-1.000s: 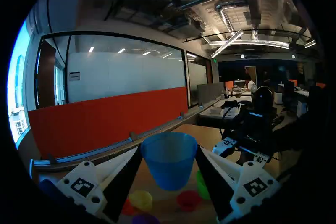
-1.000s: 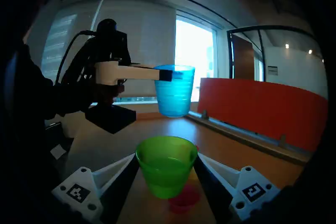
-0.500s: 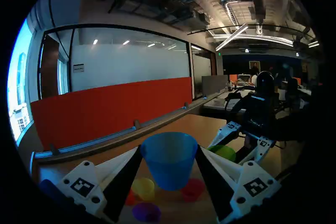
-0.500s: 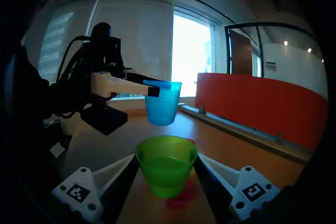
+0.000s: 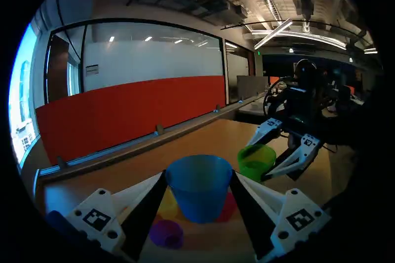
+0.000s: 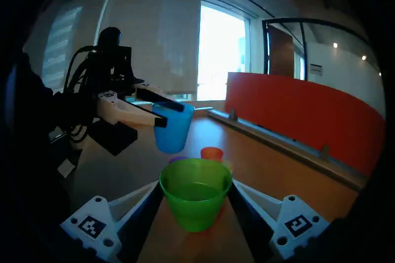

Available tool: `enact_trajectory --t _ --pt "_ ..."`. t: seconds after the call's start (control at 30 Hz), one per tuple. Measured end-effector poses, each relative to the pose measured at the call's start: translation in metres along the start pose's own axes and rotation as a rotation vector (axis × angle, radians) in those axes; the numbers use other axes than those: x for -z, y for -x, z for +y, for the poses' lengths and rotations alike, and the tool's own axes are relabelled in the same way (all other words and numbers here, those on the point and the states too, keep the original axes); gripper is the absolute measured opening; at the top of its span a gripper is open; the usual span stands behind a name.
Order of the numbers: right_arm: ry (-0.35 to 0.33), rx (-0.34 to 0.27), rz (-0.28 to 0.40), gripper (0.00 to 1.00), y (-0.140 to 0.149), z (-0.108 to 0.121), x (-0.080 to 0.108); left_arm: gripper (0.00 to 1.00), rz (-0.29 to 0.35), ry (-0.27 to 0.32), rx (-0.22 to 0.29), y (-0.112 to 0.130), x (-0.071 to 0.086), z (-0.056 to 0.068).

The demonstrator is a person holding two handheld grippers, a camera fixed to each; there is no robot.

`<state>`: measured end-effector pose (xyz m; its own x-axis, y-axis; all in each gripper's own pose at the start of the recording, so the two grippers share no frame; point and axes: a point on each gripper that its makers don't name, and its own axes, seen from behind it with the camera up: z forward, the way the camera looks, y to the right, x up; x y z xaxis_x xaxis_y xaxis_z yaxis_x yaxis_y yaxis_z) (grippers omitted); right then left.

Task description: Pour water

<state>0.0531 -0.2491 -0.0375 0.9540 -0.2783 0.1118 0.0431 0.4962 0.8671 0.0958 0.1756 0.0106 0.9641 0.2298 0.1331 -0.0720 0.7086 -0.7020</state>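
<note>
Rims should nearly meet before tilting: left gripper (image 5: 197, 178) pinches the blue cup (image 5: 198, 191), right gripper (image 6: 195, 186) pinches the green cup (image 6: 195, 204); keep the receiving cup level, tip slowly.

**White claws, black trim, tagged fingers**

On my feed the left claw (image 5: 197, 178) is a pair of white plastic fingers (image 5: 123, 204) that taper forward, each lined with a black inner face. Each finger carries a square black-and-white tag (image 5: 96, 219) near its base, with small round screw holes (image 5: 102, 194) beside it. My right claw (image 6: 196, 184) is built the same way, with the same tags (image 6: 298, 225). In the right gripper view, the left unit has a boxy black body (image 6: 112, 137), a rounded black head (image 6: 109, 36) on top and black cables (image 6: 74, 73) looping out behind. The sleeve (image 6: 29, 110) behind it looks dark.
</note>
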Motion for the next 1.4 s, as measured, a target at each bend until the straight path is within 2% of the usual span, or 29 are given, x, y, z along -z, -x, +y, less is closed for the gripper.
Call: enact_trajectory --t 0.37,0.67,1.4 --pt "0.012 -0.001 -0.059 0.9 0.017 0.009 0.006 0.89 -0.044 0.011 0.01 0.037 -0.001 0.013" --pt "0.016 -0.016 -0.109 0.9 0.037 0.016 0.01 0.89 -0.084 0.023 -0.002 0.068 -0.007 0.024" --pt "-0.001 -0.039 -0.22 0.9 0.078 0.023 0.008 0.89 -0.188 0.064 -0.015 0.124 -0.021 0.043"
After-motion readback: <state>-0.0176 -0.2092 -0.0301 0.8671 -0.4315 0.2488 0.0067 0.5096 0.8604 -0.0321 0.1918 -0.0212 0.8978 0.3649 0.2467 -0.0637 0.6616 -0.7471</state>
